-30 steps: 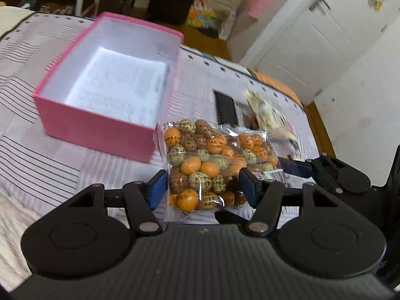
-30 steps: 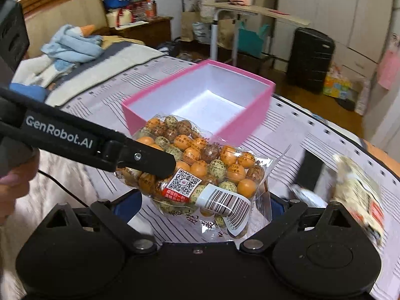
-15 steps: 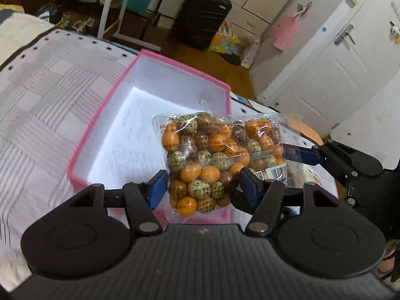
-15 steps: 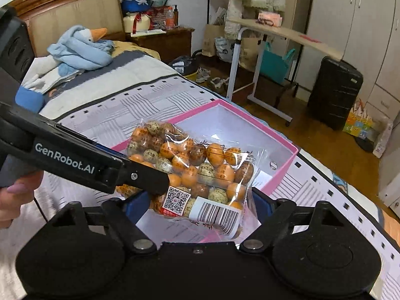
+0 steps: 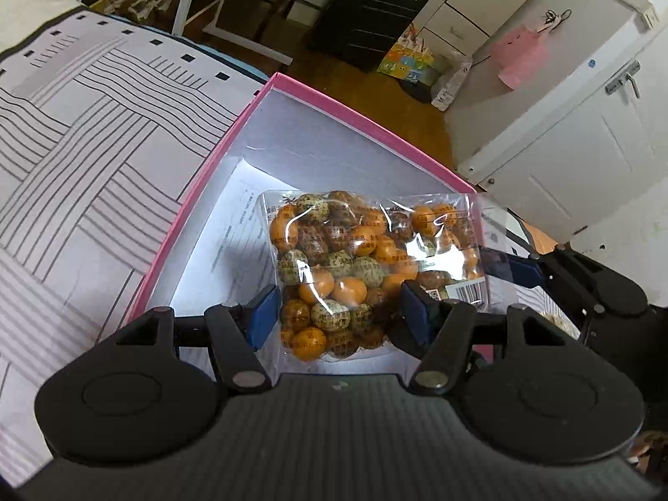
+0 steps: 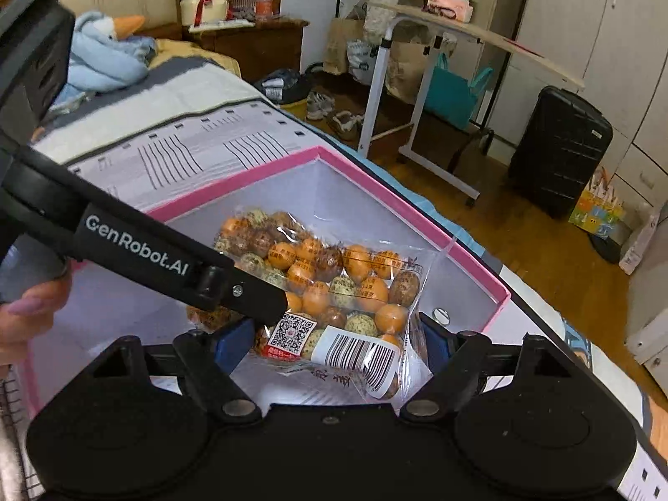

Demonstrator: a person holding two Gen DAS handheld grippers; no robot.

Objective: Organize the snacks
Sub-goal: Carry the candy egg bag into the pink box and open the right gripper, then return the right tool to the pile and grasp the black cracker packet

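A clear bag of orange, brown and speckled round snacks (image 5: 359, 267) hangs over the open pink box (image 5: 359, 123), whose inside is white. My left gripper (image 5: 338, 317) is shut on the bag's near end. My right gripper (image 6: 334, 342) holds the bag (image 6: 325, 275) at its barcode end, with its pads against both sides. In the right wrist view the left gripper's black finger (image 6: 167, 259) crosses in front of the bag. The pink box (image 6: 467, 259) lies below it on the bed.
The box sits on a bed with a grey line-patterned cover (image 5: 83, 158). The bed's edge runs just past the box; beyond are a wooden floor, a black suitcase (image 6: 559, 150), a white side table (image 6: 421, 96) and white cupboards. A blue soft toy (image 6: 104, 58) lies near the headboard.
Both grippers carried the bag up off the bed cover and forward, from beside the box to above its open inside. Both grips are unchanged.
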